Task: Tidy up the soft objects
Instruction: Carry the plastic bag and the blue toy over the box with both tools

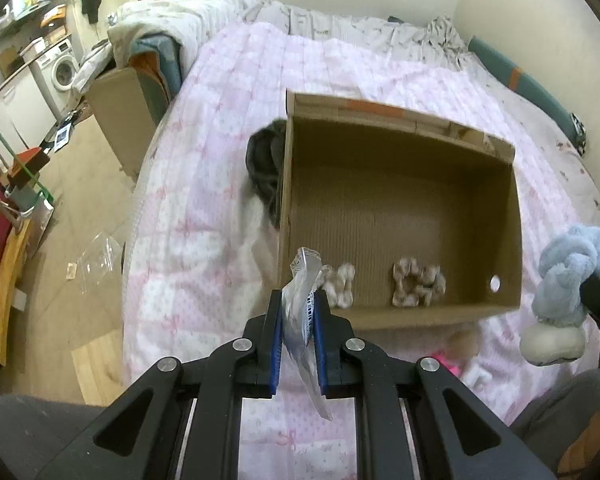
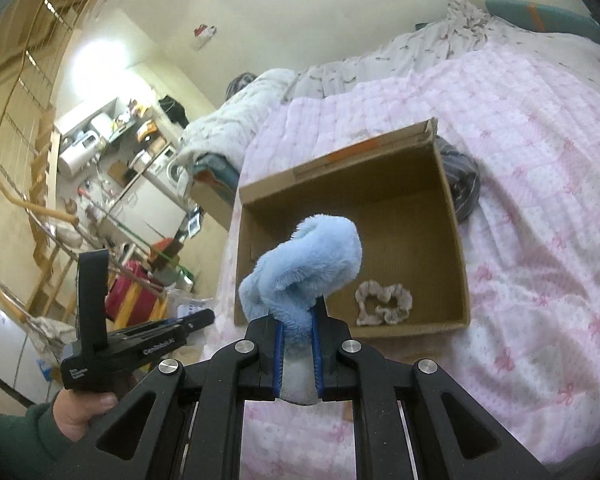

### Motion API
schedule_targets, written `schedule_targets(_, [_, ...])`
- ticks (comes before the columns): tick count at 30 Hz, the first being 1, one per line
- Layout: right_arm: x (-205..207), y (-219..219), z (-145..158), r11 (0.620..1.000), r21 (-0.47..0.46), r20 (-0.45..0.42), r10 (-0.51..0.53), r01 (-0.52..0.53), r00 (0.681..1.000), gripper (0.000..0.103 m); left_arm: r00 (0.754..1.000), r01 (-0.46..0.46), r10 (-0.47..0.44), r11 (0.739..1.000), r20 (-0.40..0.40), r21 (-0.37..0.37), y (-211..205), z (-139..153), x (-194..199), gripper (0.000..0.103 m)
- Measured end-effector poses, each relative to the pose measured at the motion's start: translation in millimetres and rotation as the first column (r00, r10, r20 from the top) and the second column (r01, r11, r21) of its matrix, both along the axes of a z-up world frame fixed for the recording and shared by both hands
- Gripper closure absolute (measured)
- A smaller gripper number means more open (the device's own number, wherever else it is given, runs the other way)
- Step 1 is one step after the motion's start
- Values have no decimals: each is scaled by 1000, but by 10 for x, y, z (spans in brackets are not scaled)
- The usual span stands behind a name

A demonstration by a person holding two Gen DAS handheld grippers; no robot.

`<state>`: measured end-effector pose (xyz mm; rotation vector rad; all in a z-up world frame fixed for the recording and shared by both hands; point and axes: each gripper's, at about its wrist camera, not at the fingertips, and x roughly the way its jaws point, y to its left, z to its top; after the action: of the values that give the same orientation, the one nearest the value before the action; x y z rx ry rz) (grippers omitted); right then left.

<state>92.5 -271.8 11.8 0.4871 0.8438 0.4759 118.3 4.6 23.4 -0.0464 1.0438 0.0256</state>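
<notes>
Pink quilt (image 1: 228, 128) covers the bed, and on it sits the open cardboard box (image 1: 400, 312), filling the centre of the left wrist view. A dark striped cloth (image 1: 264, 168) presses against the box's outer wall at nine o'clock. At three o'clock of that view, the fluffy blue toy (image 2: 304, 264) hangs pinched in the right gripper (image 2: 298, 320), jaws clamped on its plush, above the box's near edge. Inside, along the near wall, lie a beige scrunchie (image 1: 418, 282) and a smaller pale scrunchie (image 1: 342, 284). The left gripper (image 1: 298, 312) at six o'clock has its jaws squeezing a clear plastic bag (image 1: 302, 292).
</notes>
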Motion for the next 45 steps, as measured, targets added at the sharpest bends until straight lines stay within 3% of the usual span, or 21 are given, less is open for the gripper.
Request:
schedule_targets(6, [129, -101, 117, 999, 32, 30, -41, 40, 999, 90, 999, 6, -6, 1000, 34, 9, -39, 42, 234, 90])
schedule_targets(14, [444, -142, 141, 997, -1, 37, -72, 72, 997, 90, 998, 34, -35, 999, 56, 23, -156, -27, 466, 90])
schedule_targets(24, [718, -106, -252, 994, -57, -44, -97, 95, 994, 90, 998, 56, -58, 998, 26, 42, -325, -347, 701, 90])
schedule_targets(28, [765, -82, -404, 992, -92, -82, -100, 92, 992, 90, 998, 65, -64, 997, 26, -32, -311, -548, 757, 90])
schedule_targets(34, [800, -3, -568, 985, -157, -118, -88, 68, 989, 90, 997, 73, -73, 997, -1, -12, -353, -781, 778, 90])
schedule_targets(45, [804, 166, -712, 972, -235, -146, -44, 9, 988, 90, 993, 115, -114, 993, 31, -15, -469, -746, 748, 90])
